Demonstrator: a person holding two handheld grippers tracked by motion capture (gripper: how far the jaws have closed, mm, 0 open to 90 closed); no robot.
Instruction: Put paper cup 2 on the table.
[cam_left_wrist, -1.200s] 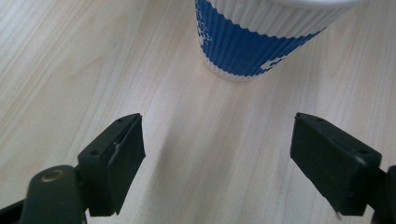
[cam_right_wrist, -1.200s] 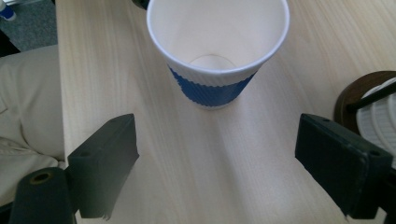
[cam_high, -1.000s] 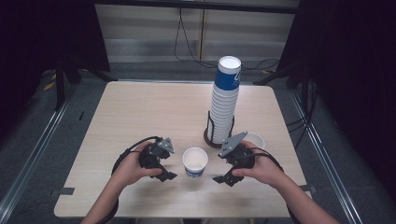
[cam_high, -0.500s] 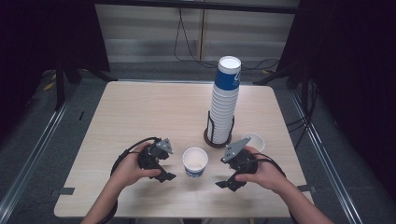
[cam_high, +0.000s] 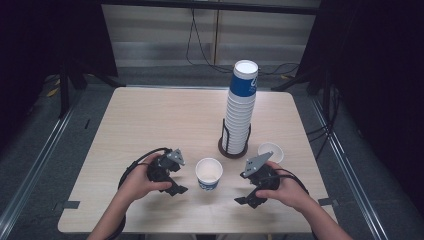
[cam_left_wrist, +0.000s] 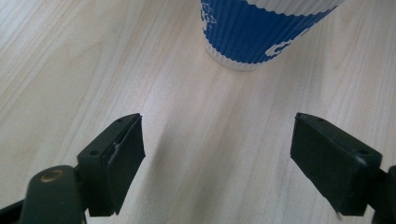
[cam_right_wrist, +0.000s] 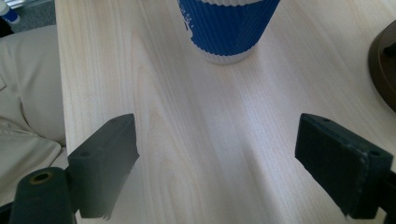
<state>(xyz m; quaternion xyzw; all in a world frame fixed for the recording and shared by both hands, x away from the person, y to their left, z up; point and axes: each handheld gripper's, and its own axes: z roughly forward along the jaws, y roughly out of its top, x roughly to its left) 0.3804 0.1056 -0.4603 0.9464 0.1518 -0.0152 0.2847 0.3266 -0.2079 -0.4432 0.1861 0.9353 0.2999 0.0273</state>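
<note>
The right hand-held gripper (cam_high: 248, 194) had drawn back from the cup (cam_high: 209, 173), perhaps released; both grippers, left hand-held gripper (cam_high: 170, 176) included, stood open on the bench (cam_high: 150, 120).

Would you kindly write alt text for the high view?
A person holds an open left gripper and right gripper either side of an upright blue cup on a wooden table, near a tall cup stack.

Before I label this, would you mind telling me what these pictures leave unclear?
- Printing on the single cup: too small in the high view; cut off by the top edge in both gripper views.
- Number of cups in the tall stack: ribs too fine in the high view.
- Cup rack: cut off at the right edge of the right gripper view.
</note>
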